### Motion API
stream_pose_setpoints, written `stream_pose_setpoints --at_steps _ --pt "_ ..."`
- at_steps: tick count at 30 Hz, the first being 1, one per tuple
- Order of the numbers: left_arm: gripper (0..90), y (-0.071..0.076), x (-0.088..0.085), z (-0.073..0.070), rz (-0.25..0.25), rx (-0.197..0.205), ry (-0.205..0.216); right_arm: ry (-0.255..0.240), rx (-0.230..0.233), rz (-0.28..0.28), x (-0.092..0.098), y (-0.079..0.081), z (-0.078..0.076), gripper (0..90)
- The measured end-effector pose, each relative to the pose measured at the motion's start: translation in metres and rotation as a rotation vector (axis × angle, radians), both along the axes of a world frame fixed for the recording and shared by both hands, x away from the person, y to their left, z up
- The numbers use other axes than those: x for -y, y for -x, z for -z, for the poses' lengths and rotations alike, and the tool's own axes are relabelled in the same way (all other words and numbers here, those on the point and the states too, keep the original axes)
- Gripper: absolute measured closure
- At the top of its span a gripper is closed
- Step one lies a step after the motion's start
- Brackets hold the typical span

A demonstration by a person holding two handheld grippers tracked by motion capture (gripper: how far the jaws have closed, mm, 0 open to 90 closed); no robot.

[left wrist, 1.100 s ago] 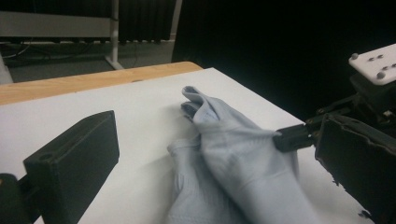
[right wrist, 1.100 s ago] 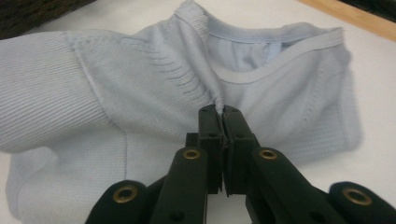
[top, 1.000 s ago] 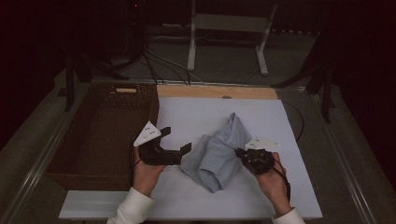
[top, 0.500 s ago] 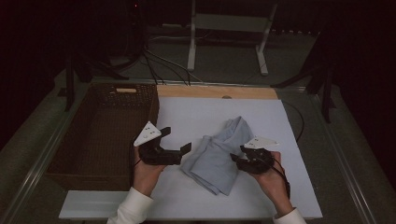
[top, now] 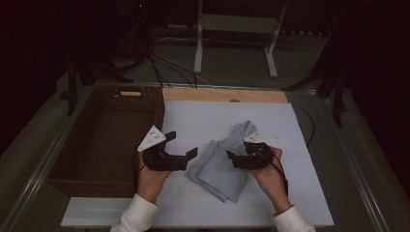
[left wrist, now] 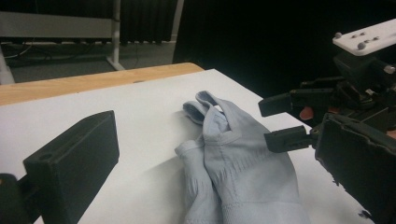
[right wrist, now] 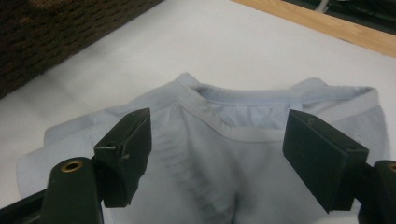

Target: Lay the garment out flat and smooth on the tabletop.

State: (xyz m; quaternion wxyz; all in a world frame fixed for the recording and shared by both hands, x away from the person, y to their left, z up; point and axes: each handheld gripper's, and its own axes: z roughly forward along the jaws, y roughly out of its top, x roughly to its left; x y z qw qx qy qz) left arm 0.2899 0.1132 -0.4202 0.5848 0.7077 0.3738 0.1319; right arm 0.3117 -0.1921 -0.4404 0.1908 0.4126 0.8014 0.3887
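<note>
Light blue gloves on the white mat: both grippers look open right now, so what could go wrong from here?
1. The right gripper has just been opening, its jaws wide apart over the light blue gloves with nothing clamped; the loose stack could shift if bumped.
2. The gloves lie overlapped, so a regrasp may catch one glove alone.
3. The left gripper stands open close beside the gloves; both grippers closing in could collide.

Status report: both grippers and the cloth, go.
Right gripper jaws just opened, cloth between them unpinched. Left gripper open, beside the cloth. Light blue cloth crumpled on white board. Nothing in the way.
</note>
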Motion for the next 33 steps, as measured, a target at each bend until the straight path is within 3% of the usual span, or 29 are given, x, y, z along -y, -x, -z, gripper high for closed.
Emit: stream_pose_setpoints --at_steps 5,23,28,33 --pt "0.5 0.000 0.001 0.000 0.003 0.000 -0.001 -0.001 -0.002 -0.016 -0.007 -0.006 0.001 25.3" --pt "0.5 0.001 0.000 0.000 0.003 0.001 0.002 0.020 -0.042 -0.052 -0.026 -0.020 0.015 42.6" --pt "0.5 0.000 0.000 0.000 0.004 0.001 -0.001 0.042 -0.054 -0.066 -0.029 -0.021 0.018 52.4" --pt "0.5 0.001 0.000 0.000 0.002 0.000 -0.004 0.044 -0.053 -0.064 -0.027 -0.021 0.019 71.1"
